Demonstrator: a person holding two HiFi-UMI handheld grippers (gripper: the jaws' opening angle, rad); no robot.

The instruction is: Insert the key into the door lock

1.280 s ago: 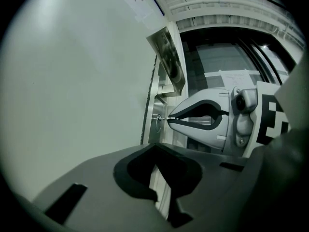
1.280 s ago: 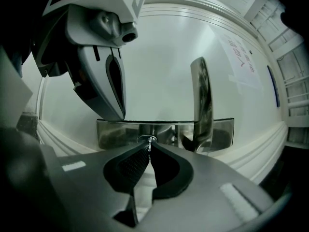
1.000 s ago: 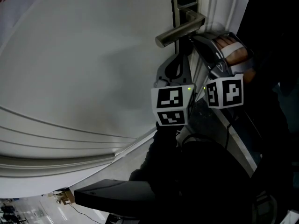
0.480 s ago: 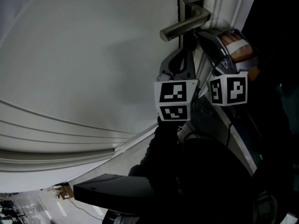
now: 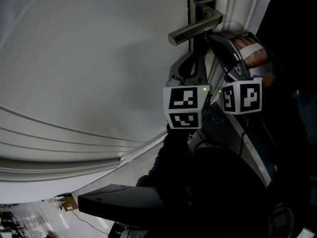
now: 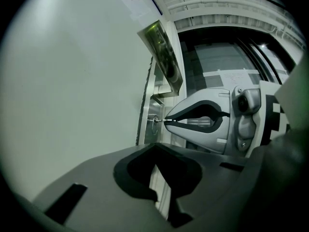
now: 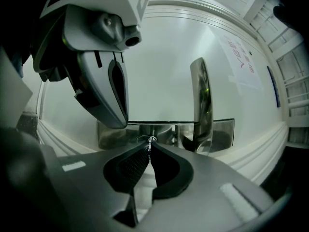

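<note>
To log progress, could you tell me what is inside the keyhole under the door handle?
The key, pinched in the right gripper, meets the keyhole tip-first. How deep the blade sits cannot be seen; the jaw tips cover it.

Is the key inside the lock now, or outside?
Cannot tell fully: the right tool holds the key, and its tip meets the lock, but the depth is not visible.

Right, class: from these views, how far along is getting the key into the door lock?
Done: the right gripper has its jaws shut on the key. In hand: the key's tip is at the lock, but its shaft shows outside, so it isn't fully in. Left: push it home. The left gripper is shut and empty.
</note>
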